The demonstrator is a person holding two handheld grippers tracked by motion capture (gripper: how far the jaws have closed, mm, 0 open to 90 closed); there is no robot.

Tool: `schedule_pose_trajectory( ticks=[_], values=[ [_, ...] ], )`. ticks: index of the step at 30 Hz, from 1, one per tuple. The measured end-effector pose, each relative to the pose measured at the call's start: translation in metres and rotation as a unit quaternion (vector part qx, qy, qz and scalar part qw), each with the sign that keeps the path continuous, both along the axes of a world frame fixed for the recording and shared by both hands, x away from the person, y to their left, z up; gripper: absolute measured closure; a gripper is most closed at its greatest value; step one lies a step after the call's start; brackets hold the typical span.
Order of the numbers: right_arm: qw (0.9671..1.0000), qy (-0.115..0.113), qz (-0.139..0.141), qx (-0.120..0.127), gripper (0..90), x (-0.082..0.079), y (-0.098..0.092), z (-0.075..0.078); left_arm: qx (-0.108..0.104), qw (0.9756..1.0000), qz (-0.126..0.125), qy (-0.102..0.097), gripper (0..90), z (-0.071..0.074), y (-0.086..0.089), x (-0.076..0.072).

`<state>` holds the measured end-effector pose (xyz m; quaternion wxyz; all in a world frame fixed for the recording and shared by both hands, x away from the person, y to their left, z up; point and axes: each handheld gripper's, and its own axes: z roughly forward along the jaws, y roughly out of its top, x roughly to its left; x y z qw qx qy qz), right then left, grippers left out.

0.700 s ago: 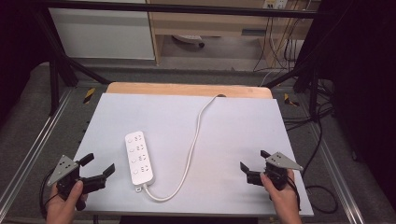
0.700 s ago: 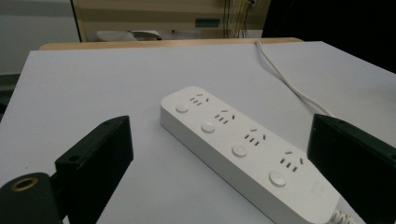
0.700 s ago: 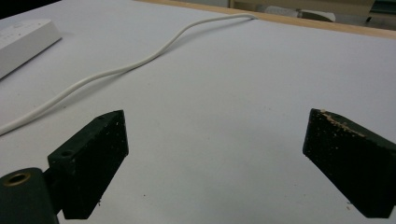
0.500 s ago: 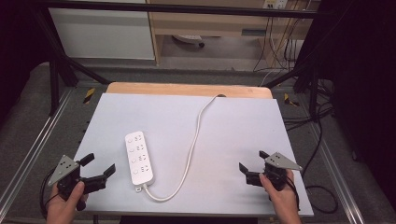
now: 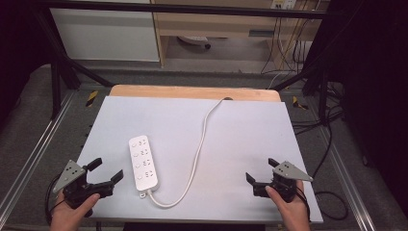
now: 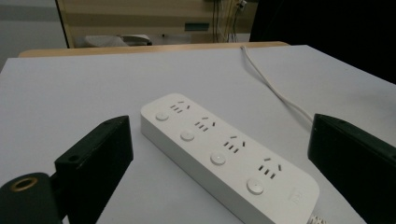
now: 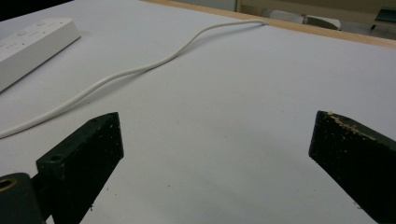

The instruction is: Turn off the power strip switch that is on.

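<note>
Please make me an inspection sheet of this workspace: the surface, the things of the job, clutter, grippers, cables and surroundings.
Surface: pale grey table top, flat, with a wooden edge at the far side.
Job's things: white power strip with four sockets and four buttons, lying flat near the left gripper, nothing plugged in.
Clutter: nothing seen.
Grippers: left gripper open, jaws facing the power strip, not touching it; right gripper open above bare table, holding nothing.
Cables: white cord runs from the strip's near end, curves across the table and goes over the far edge.
Surroundings: white cabinet, wooden shelf, dark cables on the floor at the right.
</note>
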<state>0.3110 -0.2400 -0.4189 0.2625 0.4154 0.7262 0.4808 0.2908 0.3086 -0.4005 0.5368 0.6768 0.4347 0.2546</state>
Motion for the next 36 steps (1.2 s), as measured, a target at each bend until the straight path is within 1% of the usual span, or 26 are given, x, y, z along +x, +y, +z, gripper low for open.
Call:
schedule_pose_trajectory(
  ticks=[4,7,9,11,14,15,16,18,19,20,21,23,25,27,28,29,30,31,34,36],
  values=[
    [1.0000,0.008,-0.003,0.005,3.6,0.004,-0.002,-0.002,-0.004,1.0000,-0.006,-0.006,7.2,0.004,-0.004,-0.001],
    [0.9999,0.010,-0.004,0.006,3.7,0.004,-0.002,-0.003,0.003,0.9999,-0.007,-0.010,7.2,0.010,-0.009,0.000],
    [0.9999,0.012,-0.004,0.004,3.7,0.004,-0.002,-0.004,0.003,0.9999,-0.007,-0.011,7.5,0.016,-0.013,0.001],
    [0.9999,0.012,-0.005,0.004,3.7,0.005,-0.002,-0.004,0.003,0.9999,-0.007,-0.015,7.6,0.022,-0.017,0.004],
    [0.9999,0.011,-0.005,0.002,3.7,0.005,-0.002,-0.004,0.008,0.9999,0.001,-0.015,8.4,0.032,-0.021,0.009],
    [0.9999,0.010,-0.004,0.001,3.7,0.006,-0.002,-0.004,0.011,0.9999,0.001,-0.013,9.7,0.035,-0.023,0.011],
    [0.9999,0.011,-0.003,-0.003,3.7,0.006,-0.002,-0.004,0.012,0.9998,-0.003,-0.014,13.0,0.038,-0.025,0.013],
    [0.9999,0.013,-0.005,-0.003,3.7,0.005,-0.002,-0.004,0.011,0.9998,-0.007,-0.013,11.3,0.042,-0.028,0.018],
    [0.9999,0.013,-0.005,-0.003,3.7,0.005,-0.002,-0.004,0.006,0.9999,-0.006,-0.013,11.3,0.043,-0.030,0.020],
    [0.9999,0.014,-0.006,-0.005,3.8,0.005,-0.003,-0.004,-0.005,0.9999,0.000,-0.015,11.4,0.041,-0.032,0.022],
    [0.9999,0.014,-0.006,-0.005,3.8,0.005,-0.003,-0.004,-0.005,0.9999,0.000,-0.015,11.4,0.041,-0.032,0.022],
    [0.9998,0.015,-0.008,-0.007,4.0,0.005,-0.004,-0.005,-0.014,0.9998,0.005,-0.013,11.5,0.038,-0.032,0.024],
    [0.9998,0.015,-0.010,-0.007,4.1,0.006,-0.004,-0.005,-0.010,0.9999,0.003,-0.010,11.5,0.035,-0.031,0.024],
    [0.9998,0.017,-0.010,-0.008,4.1,0.007,-0.003,-0.006,-0.012,0.9999,0.006,-0.006,12.4,0.032,-0.029,0.025],
    [0.9998,0.017,-0.010,-0.008,4.1,0.007,-0.003,-0.006,-0.010,0.9999,0.004,-0.004,12.4,0.031,-0.029,0.025],
    [0.9997,0.022,-0.008,-0.011,4.2,0.008,-0.003,-0.006,-0.004,1.0000,0.004,0.000,12.9,0.030,-0.029,0.026],
    [0.9997,0.022,-0.008,-0.011,4.2,0.008,-0.003,-0.006,0.000,1.0000,0.007,0.002,12.9,0.029,-0.029,0.027],
    [0.9995,0.028,-0.007,-0.011,4.2,0.008,-0.002,-0.007,0.000,1.0000,0.008,0.004,12.9,0.028,-0.029,0.027],
    [0.9996,0.027,-0.007,-0.006,4.2,0.008,-0.001,-0.006,0.005,0.9999,0.009,0.006,13.6,0.027,-0.030,0.030],
    [0.9996,0.027,-0.007,-0.008,4.2,0.008,-0.001,-0.006,0.006,0.9999,0.009,0.008,14.0,0.026,-0.030,0.031]
  ],
)
